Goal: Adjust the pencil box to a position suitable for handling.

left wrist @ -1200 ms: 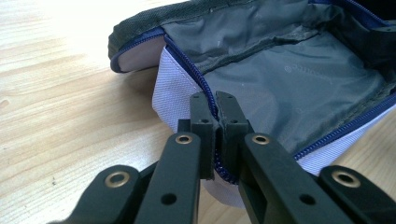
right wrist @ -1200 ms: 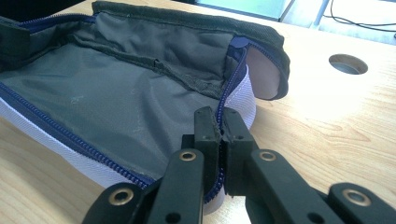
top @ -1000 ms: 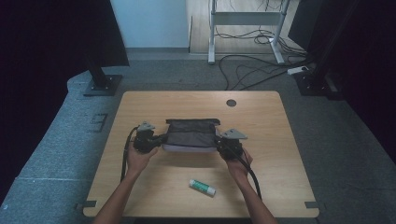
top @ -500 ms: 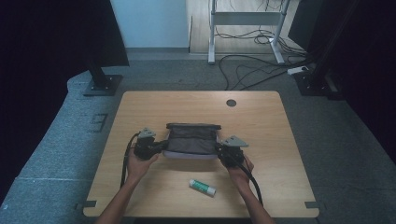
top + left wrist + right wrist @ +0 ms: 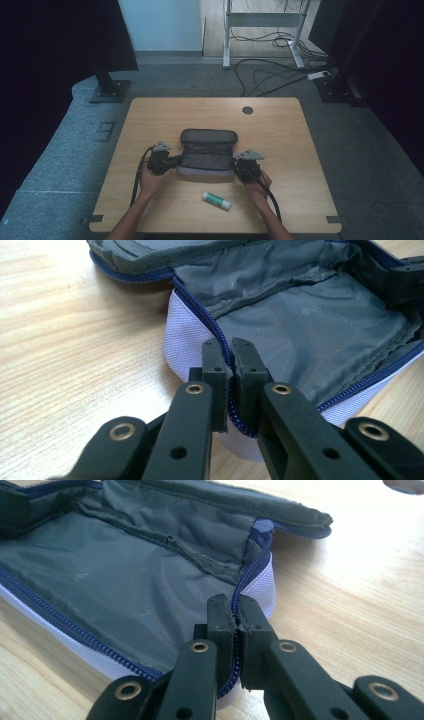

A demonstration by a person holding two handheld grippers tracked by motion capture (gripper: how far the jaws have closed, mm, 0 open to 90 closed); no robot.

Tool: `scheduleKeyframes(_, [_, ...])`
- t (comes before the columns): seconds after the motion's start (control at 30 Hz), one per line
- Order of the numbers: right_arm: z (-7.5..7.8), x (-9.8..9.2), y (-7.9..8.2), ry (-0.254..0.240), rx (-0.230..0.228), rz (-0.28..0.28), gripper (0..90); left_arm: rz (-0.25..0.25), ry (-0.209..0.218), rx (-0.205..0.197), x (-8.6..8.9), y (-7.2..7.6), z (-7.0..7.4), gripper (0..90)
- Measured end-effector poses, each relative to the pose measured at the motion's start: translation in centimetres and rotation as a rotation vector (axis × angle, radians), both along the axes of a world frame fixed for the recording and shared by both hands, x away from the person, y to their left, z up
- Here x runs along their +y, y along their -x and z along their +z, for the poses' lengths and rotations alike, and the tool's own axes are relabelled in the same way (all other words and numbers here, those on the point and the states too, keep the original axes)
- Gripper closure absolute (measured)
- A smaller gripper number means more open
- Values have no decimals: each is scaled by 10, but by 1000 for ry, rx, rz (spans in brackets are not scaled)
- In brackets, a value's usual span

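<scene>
- my left hand-held gripper pinches the zipper edge at one end of the open pouch mid-bench
- my right hand-held gripper clamps the opposite end
- i judge this the spreading step; next, free one hand-held gripper for the tube

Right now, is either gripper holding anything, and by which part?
Both hold the open pouch. The left gripper is shut on its zippered rim at one end; the right gripper is shut on the zippered rim at the opposite end.
</scene>
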State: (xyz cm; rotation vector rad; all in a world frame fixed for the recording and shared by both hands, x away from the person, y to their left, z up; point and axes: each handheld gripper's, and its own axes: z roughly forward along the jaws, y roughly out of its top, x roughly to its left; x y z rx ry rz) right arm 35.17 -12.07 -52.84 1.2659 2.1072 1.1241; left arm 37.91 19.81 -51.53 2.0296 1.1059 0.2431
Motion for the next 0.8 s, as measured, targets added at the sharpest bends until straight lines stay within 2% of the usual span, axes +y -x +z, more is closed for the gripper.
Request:
scheduleKeyframes(0.17, [-5,1,-1,13,22,1,840,-2,-15,9,-1,1,-5,847])
scheduleKeyframes(0.33, [-6,1,-1,25,18,6,827,-3,-18,13,-1,1,-9,806])
scheduleKeyframes(0.37, [-7,1,-1,29,16,7,818,-5,-19,11,-2,1,-9,772])
scheduleKeyframes(0.43, [-7,1,-1,38,16,6,771,7,-42,-4,-2,2,-10,638])
scheduleKeyframes(0.47, [-8,0,-1,43,16,7,722,21,-46,-13,-2,3,-9,574])
scheduleKeyframes(0.5, [-8,-1,-1,55,11,10,651,31,-43,-17,-2,3,-9,454])
scheduleKeyframes(0.53, [-8,-1,-1,55,11,10,651,36,-43,-23,-1,2,-8,454])
scheduleKeyframes(0.57, [-7,-2,0,43,-6,-9,566,46,-39,-31,0,2,-8,352])
scheduleKeyframes(0.6, [-7,-2,0,43,-6,-9,566,52,-36,-39,1,3,-7,352])
scheduleKeyframes(0.7, [-4,-6,0,18,-19,-6,486,59,-26,-52,3,4,-4,284])
scheduleKeyframes(0.8, [0,-9,2,4,-33,-6,438,56,-7,-68,5,8,0,280])
